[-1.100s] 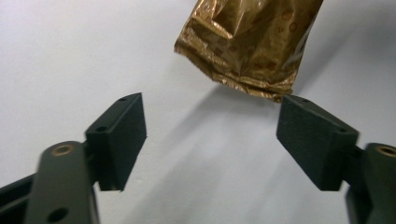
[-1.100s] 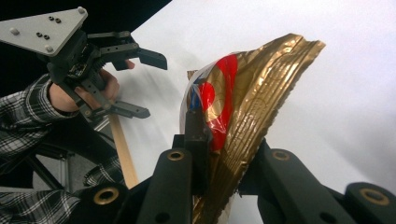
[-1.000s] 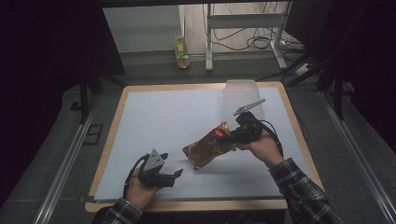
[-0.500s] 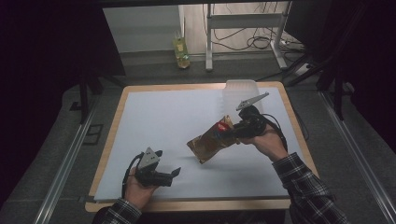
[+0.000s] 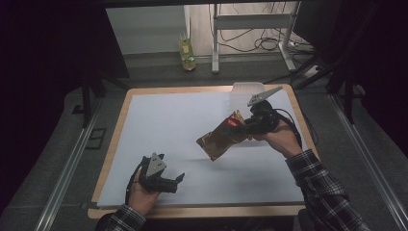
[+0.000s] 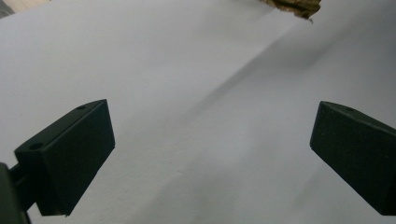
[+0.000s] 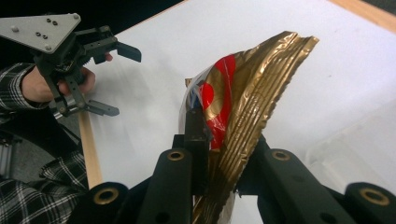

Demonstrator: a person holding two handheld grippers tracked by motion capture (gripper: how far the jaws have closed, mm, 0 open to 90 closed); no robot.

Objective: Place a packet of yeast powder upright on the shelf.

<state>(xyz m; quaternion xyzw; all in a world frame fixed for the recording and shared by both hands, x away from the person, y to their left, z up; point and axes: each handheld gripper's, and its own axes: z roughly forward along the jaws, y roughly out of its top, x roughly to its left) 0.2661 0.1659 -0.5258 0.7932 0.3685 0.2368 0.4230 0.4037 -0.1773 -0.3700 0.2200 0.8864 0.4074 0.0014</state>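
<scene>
A wood-edged counter (image 5: 114,139) under a white sheet (image 5: 183,125) is sitting on grey carpet (image 5: 43,159). Beyond it, a yellow bottle (image 5: 186,52), metal legs (image 5: 215,38) and cables (image 5: 269,44) are showing, with darkness closing in at both sides.

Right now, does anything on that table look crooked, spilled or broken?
Nothing looks spilled or broken. The gold snack bag is held tilted above the white table cover, pinched at its crimped end by the right gripper. The left gripper waits with its fingers wide apart and nothing between them.
</scene>
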